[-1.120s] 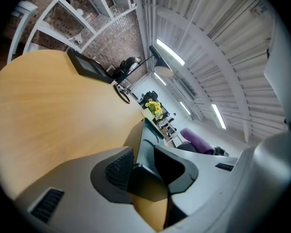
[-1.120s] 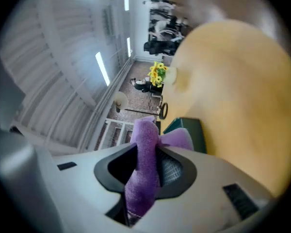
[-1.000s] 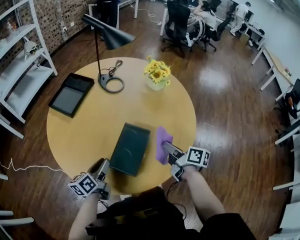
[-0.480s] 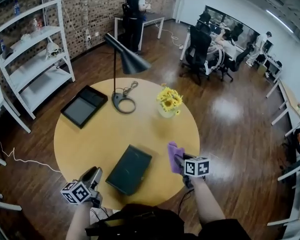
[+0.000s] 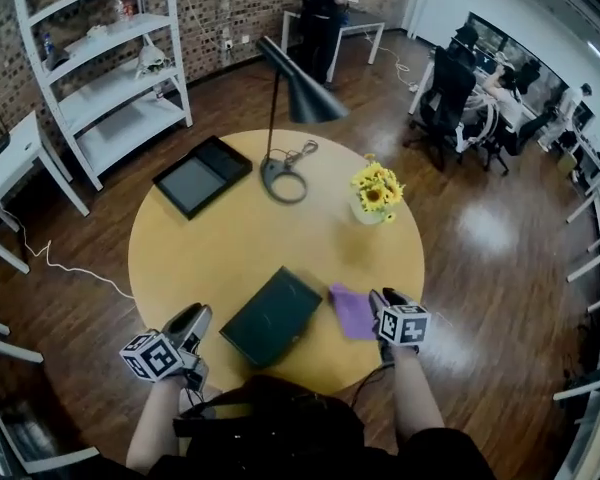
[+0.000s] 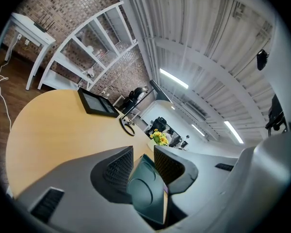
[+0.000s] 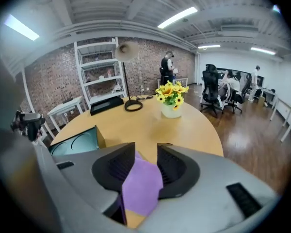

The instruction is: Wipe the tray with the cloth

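2 grippers work at the near edge of the round table (image 5: pixel 235 243). The left gripper (image 6: pixel 143 152) has its jaws about half apart and clamped on the near-left corner of the tray (image 5: pixel 272 316). The dark green rim stands between the ribbed pads (image 6: pixel 120 168), and 2 moulded rings show on the tray's face. The right gripper (image 7: pixel 146 153) points down at the table. Its jaws have just been opening to a middling gap. The purple cloth (image 5: pixel 351 311) lies loose between them, against the left pad but not pinched, with its far end flat on the wood.

The tray sits near-middle on the table, 1 corner close to the near edge. The cloth lies just right of it; whether they touch I cannot tell. Right of the cloth, little wood is left before the table's edge.

Broad bare wood runs from the tray to the far half. There the lamp (image 5: pixel 298 93) stands far-middle, the flowers (image 5: pixel 376 190) far right and a black frame (image 5: pixel 202 175) far left at the rim.

The only print in view is the black-and-white square markers on the grippers' cubes (image 5: pixel 152 356).
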`<state>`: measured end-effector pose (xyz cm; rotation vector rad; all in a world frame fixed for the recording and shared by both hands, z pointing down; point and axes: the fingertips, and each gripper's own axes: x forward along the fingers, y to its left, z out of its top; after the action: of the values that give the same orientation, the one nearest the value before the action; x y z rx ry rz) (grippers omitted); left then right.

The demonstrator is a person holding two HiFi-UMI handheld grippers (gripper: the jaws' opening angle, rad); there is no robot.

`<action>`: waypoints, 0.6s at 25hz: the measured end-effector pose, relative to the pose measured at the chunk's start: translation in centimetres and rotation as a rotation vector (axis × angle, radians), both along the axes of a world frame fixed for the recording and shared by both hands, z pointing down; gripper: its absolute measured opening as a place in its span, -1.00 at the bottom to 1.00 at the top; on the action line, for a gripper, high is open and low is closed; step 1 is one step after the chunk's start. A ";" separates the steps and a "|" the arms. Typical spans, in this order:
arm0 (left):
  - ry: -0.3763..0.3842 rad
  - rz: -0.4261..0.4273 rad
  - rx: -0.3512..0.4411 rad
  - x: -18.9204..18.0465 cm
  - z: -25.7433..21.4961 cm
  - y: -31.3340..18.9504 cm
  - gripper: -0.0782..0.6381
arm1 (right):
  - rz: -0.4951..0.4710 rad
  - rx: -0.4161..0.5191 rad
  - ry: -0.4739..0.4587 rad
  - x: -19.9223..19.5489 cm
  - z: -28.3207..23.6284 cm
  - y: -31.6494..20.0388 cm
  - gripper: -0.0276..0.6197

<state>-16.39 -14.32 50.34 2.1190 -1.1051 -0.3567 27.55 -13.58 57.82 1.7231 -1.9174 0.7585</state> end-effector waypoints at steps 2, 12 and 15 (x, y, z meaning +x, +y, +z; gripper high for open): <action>0.006 -0.010 0.008 -0.9 -0.7 0.3 -0.43 | 0.047 0.100 -0.077 0.4 -1.4 0.1 -0.65; -0.153 -0.098 0.274 -3.5 -6.0 0.7 -0.66 | 0.088 0.405 -0.102 -1.3 -7.3 1.9 -0.91; -0.163 -0.110 0.309 -3.3 -6.8 0.0 -0.69 | 0.121 0.470 -0.118 -1.2 -9.3 2.2 -0.91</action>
<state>-19.64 -14.34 43.51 2.3966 -1.3354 -0.4357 26.36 -11.33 48.54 2.1250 -2.2192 0.4805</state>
